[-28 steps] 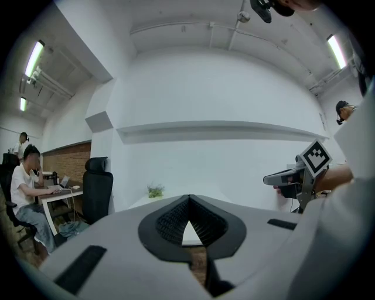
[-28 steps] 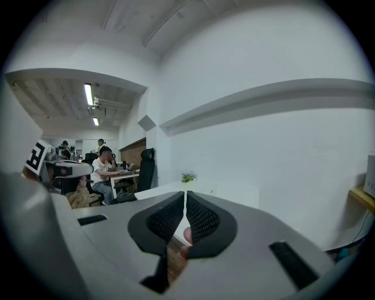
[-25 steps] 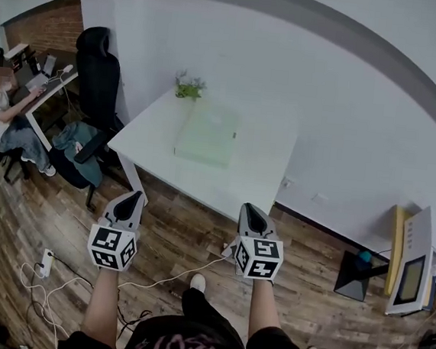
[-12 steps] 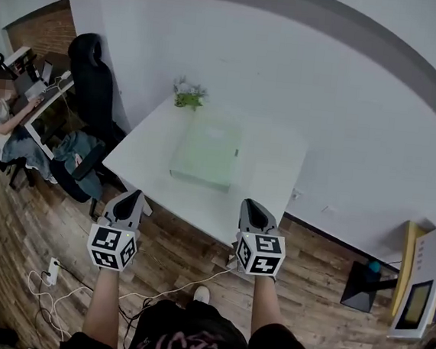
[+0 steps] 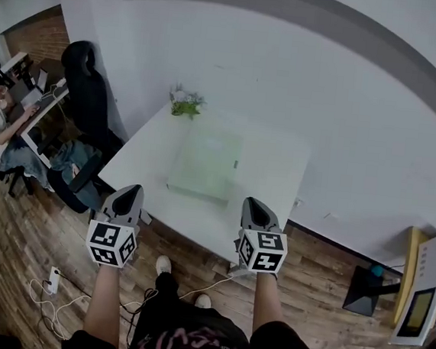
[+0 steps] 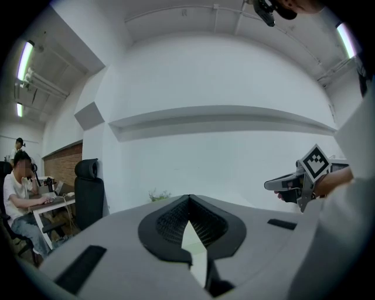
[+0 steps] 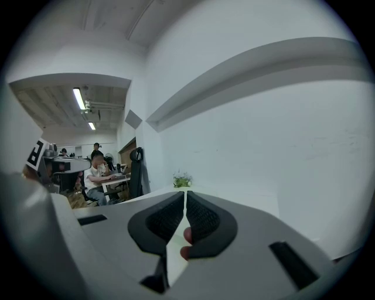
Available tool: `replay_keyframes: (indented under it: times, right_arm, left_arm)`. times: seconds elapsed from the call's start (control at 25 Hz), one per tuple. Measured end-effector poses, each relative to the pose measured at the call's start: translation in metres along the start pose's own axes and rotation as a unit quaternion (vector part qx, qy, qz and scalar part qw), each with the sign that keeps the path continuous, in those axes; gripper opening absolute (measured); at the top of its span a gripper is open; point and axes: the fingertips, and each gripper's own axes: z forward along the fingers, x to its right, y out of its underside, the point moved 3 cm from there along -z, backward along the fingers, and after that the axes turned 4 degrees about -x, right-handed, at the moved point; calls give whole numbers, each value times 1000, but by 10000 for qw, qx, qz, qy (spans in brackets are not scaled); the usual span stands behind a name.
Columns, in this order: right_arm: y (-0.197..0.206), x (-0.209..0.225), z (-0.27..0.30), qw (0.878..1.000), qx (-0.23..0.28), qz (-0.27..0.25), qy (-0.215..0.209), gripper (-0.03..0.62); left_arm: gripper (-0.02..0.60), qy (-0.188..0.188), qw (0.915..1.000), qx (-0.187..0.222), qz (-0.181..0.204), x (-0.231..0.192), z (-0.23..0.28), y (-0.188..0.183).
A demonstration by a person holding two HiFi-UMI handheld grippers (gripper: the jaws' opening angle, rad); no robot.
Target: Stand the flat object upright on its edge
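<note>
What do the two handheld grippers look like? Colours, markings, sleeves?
The left gripper and right gripper match: grey shells tapering to a point, black ribbed pads inside, each with a white cube of black square markers at the rear. Bare forearms, no sleeves; dark clothing with pink print.

A pale green, slightly see-through square flat panel [image 5: 203,165] lies flat on the white table [image 5: 276,164], with no edge lifted. It sits toward 9 o'clock of the tabletop's middle, its sides roughly in line with the table's edges.
</note>
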Motion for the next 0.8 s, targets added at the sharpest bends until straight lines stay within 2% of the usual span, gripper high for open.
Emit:
replay_keyframes:
  times: [0.28,0.8]
  right_arm:
    - [-12,8,39,9998,-28,49,188,28]
    - [-8,3,143,9953,-522,242,781,28]
  left_arm:
    - [15,297,9995,-47,-102,-21,53,2]
    - [15,1002,9936,-453,-248,-91,178,23]
